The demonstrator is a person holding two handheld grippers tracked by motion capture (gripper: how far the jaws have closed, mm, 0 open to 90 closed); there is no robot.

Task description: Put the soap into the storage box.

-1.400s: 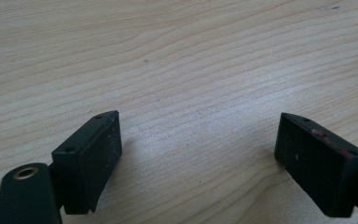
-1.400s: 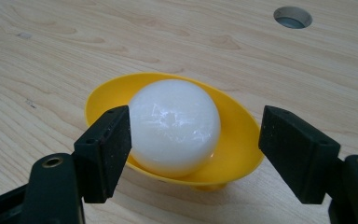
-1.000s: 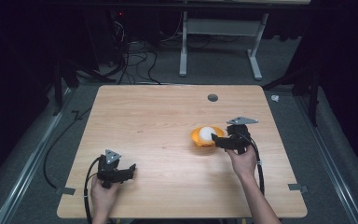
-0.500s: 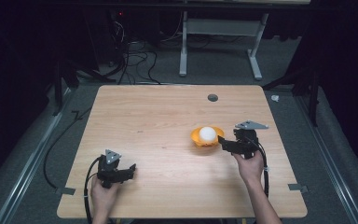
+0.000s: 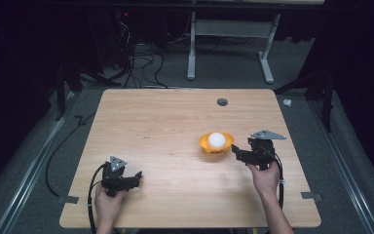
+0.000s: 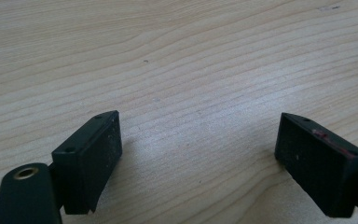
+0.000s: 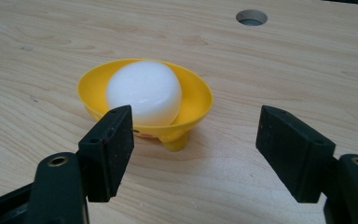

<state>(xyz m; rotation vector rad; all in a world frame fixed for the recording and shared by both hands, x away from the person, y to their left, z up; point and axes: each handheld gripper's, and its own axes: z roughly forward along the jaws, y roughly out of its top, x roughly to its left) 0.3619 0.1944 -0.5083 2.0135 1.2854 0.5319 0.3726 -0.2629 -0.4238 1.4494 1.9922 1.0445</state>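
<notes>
A small yellow bowl [image 5: 216,144] [image 7: 193,100] stands on the wooden table [image 5: 165,126], right of centre. Inside it rests a white rounded lump [image 5: 216,140] [image 7: 144,91]. My right gripper [image 5: 237,152] [image 7: 196,151] is open just right of the bowl, a short gap away, with nothing between its jaws. At the table's front left my left gripper [image 5: 135,177] [image 6: 205,161] is also open, low over bare wood, holding nothing.
A round cable hole [image 5: 222,102] [image 7: 251,17] sits in the table near its far edge. Cables [image 5: 136,63] and a desk frame [image 5: 229,44] lie on the dark floor beyond the table. A black cable [image 5: 53,156] hangs off the left side.
My right gripper has let go of the bowl and drawn back to the right and toward me. The bowl now stands free. The left gripper has stayed put.
</notes>
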